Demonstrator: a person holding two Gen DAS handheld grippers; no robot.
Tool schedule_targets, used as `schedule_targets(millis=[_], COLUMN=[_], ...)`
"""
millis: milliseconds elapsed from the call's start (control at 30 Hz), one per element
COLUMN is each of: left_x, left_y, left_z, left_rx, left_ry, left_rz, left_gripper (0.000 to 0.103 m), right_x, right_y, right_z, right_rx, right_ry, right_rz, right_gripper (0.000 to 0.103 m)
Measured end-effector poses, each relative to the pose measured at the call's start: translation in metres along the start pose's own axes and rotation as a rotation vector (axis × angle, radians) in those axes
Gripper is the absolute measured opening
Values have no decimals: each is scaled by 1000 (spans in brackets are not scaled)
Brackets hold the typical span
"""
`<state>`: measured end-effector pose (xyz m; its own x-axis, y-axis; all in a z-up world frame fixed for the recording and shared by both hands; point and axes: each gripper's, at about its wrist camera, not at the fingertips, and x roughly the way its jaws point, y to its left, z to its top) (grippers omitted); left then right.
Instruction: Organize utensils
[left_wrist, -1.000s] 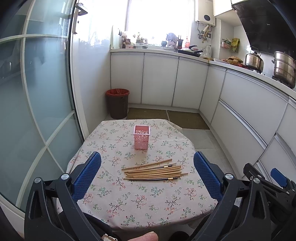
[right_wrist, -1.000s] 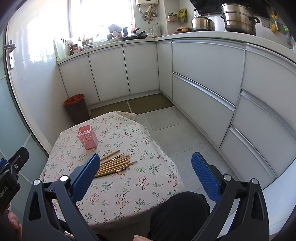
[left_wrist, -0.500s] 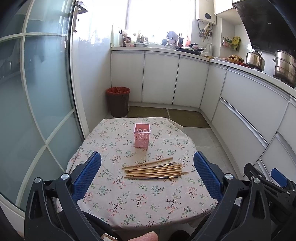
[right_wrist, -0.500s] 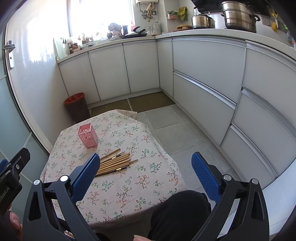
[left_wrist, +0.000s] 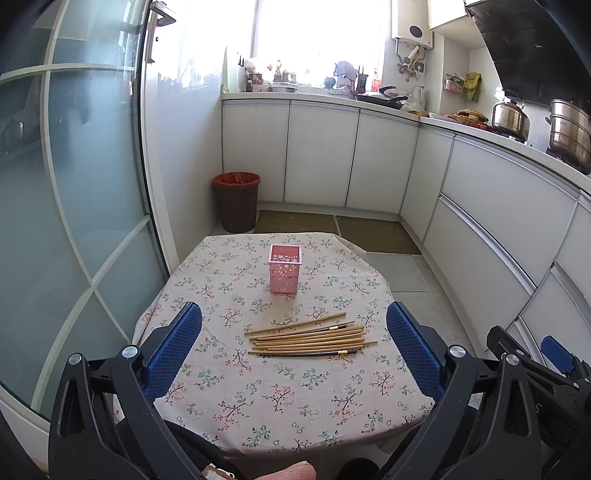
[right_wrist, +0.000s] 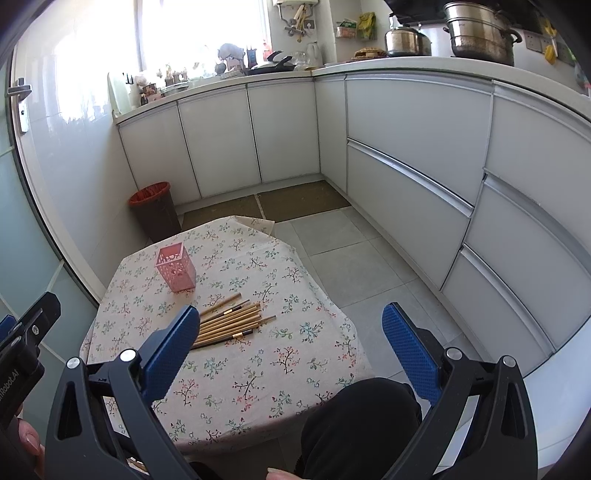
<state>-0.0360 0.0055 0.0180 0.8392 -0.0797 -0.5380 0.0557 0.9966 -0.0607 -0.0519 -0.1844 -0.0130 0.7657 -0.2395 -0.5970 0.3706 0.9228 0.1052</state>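
Note:
Several wooden chopsticks (left_wrist: 310, 336) lie side by side in a loose bundle on the floral tablecloth, with two dark ones among them. A pink perforated holder (left_wrist: 284, 268) stands upright and empty behind them. My left gripper (left_wrist: 293, 349) is open and empty, held above the table's near side with the bundle between its fingers in view. My right gripper (right_wrist: 291, 349) is open and empty, to the right of the bundle (right_wrist: 231, 320); the holder (right_wrist: 175, 269) sits at its far left.
The small table (left_wrist: 207, 413) has a floral cloth. A brown bin (left_wrist: 237, 201) stands on the floor behind it. White cabinets (right_wrist: 406, 155) run along the back and right. A glass door (left_wrist: 74, 206) is on the left. My knee (right_wrist: 362, 424) is under the right gripper.
Both grippers have shifted very slightly; the view has barely risen. The chopsticks and holder have not moved.

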Motion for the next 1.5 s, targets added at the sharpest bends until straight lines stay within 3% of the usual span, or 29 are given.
schedule_targets(millis=[200, 333, 433, 600, 633, 800, 1033, 1167, 1267, 1400, 1500], left_x=[5, 29, 73, 167, 180, 247, 344, 399, 428, 453, 462], left_y=[-1, 1, 2, -7, -8, -35, -87, -109, -118, -120, -117], left_z=[-1, -2, -6, -28, -34, -50, -29, -31, -36, -46, -55], left_rx=[-1, 12, 48, 111, 130, 261, 371, 448, 494, 529, 561], left_ry=[18, 81, 207, 505, 535, 657, 773, 842, 874, 919, 919], left_rz=[5, -4, -10, -108, -115, -131, -189, -171, -166, -184, -173], left_gripper=[96, 96, 96, 96, 96, 96, 96, 95, 87, 65, 57], right_x=[5, 20, 39, 72, 79, 125, 188, 220, 238, 252, 264], right_y=[-3, -14, -26, -46, -49, -69, -75, -80, -85, -81, -77], right_z=[1, -1, -3, -7, -8, -14, -25, -33, -37, -37, -41], right_rx=[13, 59, 112, 206, 228, 331, 377, 432, 477, 481, 499], right_ry=[14, 52, 106, 195, 214, 308, 428, 500, 530, 546, 583], right_rz=[-7, -1, 17, 50, 63, 109, 134, 207, 227, 241, 247], right_gripper=[96, 96, 96, 96, 96, 96, 96, 96, 96, 96, 95])
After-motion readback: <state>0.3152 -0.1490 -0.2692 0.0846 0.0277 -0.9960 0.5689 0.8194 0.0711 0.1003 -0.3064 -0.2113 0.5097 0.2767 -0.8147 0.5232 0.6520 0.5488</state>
